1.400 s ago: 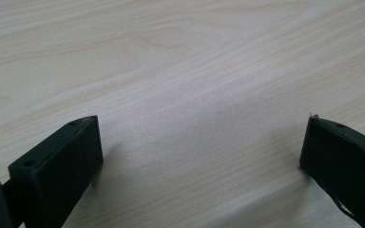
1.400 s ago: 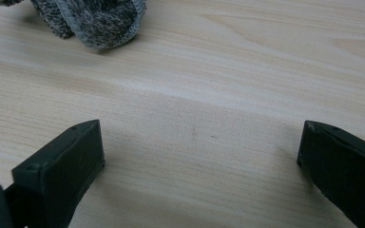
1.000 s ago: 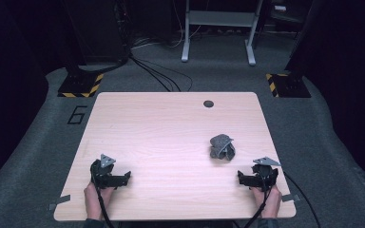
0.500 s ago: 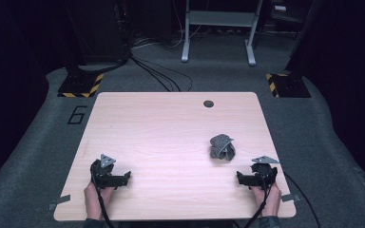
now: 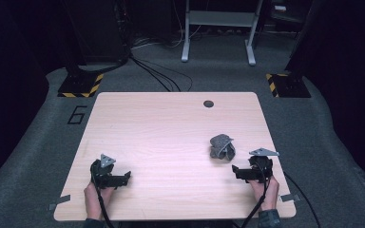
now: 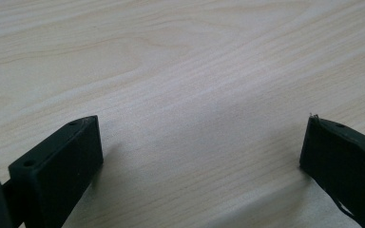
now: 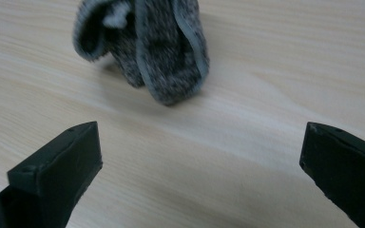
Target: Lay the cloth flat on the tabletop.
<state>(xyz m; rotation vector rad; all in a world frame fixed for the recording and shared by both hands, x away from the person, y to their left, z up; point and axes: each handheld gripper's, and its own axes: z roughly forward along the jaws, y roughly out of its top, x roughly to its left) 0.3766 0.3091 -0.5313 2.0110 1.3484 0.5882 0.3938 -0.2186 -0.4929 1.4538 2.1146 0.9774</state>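
Wooden table (image 5: 171, 123), grey cloth (image 7: 147, 42) (bunched) before right tongs (image 7: 199, 156), parted

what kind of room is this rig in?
Likely a lab or recording studio, not a home. A lone wooden table stands on grey carpet marked with a "6". Hazard-striped stand bases and loose cables sit behind it, with dark surroundings.
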